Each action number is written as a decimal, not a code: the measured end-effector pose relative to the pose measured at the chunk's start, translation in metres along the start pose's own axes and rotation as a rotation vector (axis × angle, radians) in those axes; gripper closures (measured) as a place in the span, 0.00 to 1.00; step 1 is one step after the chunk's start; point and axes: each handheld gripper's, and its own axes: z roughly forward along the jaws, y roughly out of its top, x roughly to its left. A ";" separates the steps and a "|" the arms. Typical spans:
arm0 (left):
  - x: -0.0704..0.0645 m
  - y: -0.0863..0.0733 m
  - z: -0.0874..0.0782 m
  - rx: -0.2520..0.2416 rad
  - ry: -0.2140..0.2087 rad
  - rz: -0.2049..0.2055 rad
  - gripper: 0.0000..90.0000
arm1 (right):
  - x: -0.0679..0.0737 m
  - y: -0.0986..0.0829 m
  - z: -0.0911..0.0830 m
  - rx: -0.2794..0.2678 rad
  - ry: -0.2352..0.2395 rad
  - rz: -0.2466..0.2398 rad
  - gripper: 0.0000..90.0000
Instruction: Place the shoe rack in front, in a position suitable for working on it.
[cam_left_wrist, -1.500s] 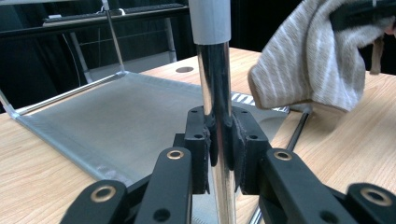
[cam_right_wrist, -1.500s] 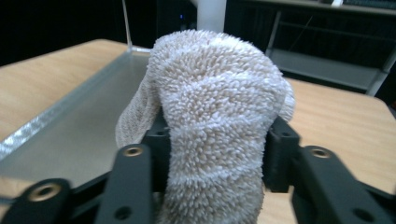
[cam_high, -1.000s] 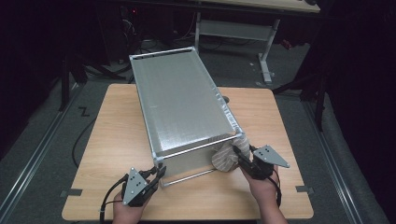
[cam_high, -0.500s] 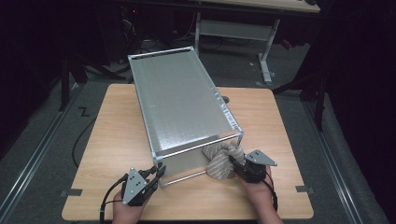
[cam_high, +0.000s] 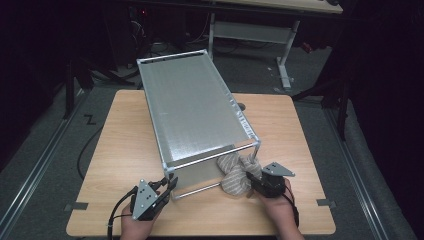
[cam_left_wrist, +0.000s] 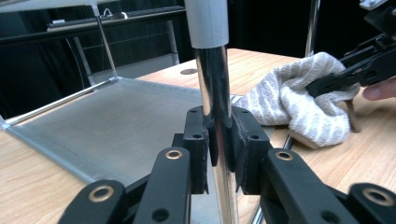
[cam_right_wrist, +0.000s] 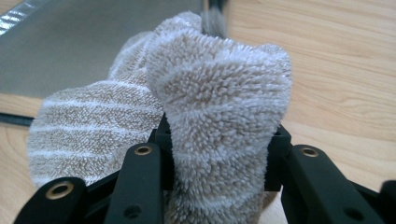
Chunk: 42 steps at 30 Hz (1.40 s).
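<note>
A lab or test bay, by the look of it: one bare wooden table (cam_high: 125, 145) stands alone on grey carpet (cam_high: 45, 150), and black surroundings swallow the room's edges. Tape markers (cam_high: 75, 206) sit at the table's near corners, and another mark (cam_high: 90, 119) is on the floor. A metal rail (cam_high: 35, 170) runs along the floor on the left, cables (cam_high: 87, 150) trail beside it. Behind stands a height-adjustable desk (cam_high: 280, 40) on a white frame, wiring bundled beneath.

One metal rack (cam_high: 195, 110), one towel (cam_high: 235, 175) (beige, striped), two grippers, one table (cam_high: 280, 130).
</note>
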 end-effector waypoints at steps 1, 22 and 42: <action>0.000 0.000 0.001 -0.001 -0.001 0.005 0.86 | -0.002 -0.002 -0.002 0.002 -0.003 0.000 0.68; 0.001 0.000 0.002 0.002 0.000 0.001 0.86 | -0.064 -0.009 -0.035 -0.059 -0.324 0.149 0.71; 0.008 -0.005 -0.007 -0.006 0.021 -0.013 0.86 | -0.016 0.013 -0.008 -0.130 0.025 0.041 0.75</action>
